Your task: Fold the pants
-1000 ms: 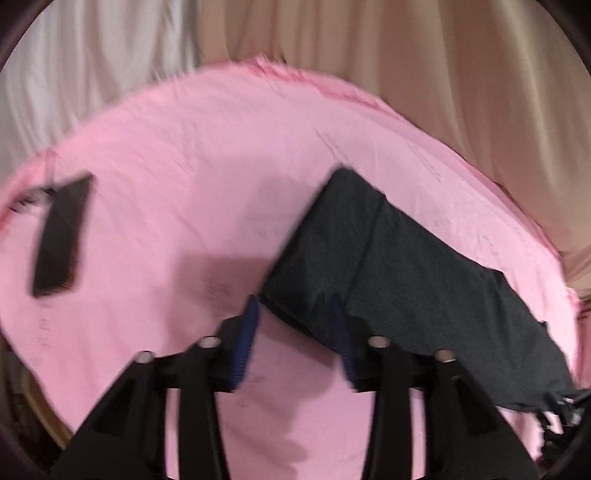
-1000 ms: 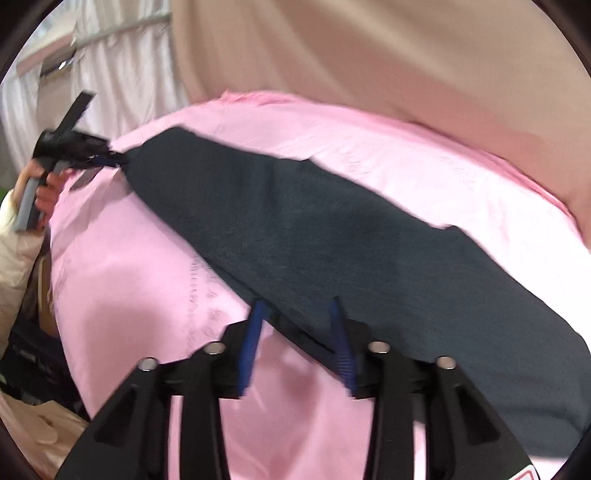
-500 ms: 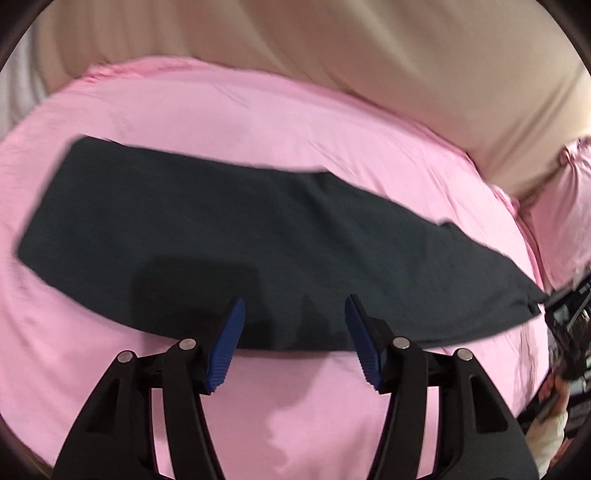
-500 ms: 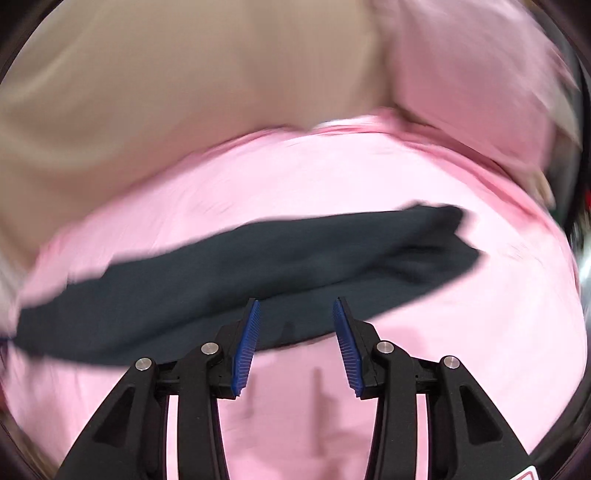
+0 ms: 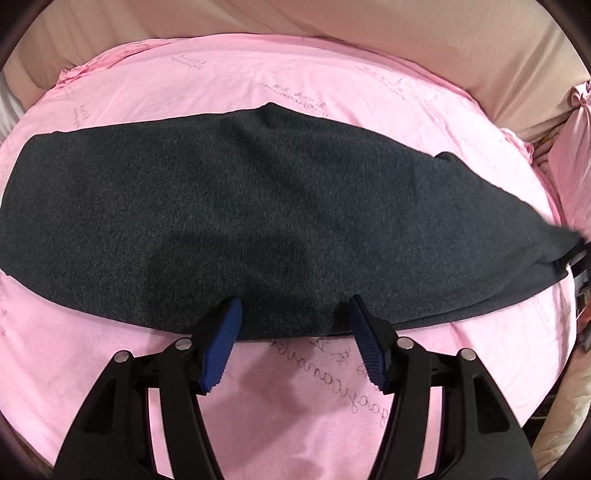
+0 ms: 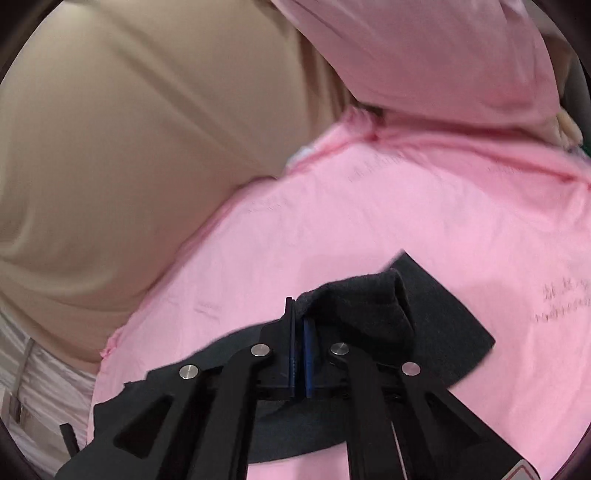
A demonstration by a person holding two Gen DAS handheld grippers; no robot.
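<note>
Since half a second back, the right gripper [image 6: 300, 325] has swung to the end of the pants [image 5: 258, 221] and clamped down, where before its jaws were standing apart over the middle of the cloth; the left view has drawn closer, the pants now filling most of it. The pants, dark grey, are lying folded lengthwise across the pink sheet [image 5: 295, 406], stretching from the left edge of the left view to the far right, where the narrow end is meeting a dark object I cannot make out. In the right view the pants [image 6: 443, 325] end is bunching up, a fold of it [image 6: 354, 299] pinched between the closed blue pads. The left gripper [image 5: 293, 317] is hovering over the near edge of the pants at mid-length, its jaws opening, the fingertips [image 5: 231, 314] overlapping the hem with cloth between them but no pinch showing. Faint writing is marking the sheet. Beige fabric [image 5: 406, 22] is hanging behind the bed, and a pink pillow [image 6: 424, 55] is sitting at the far corner.
</note>
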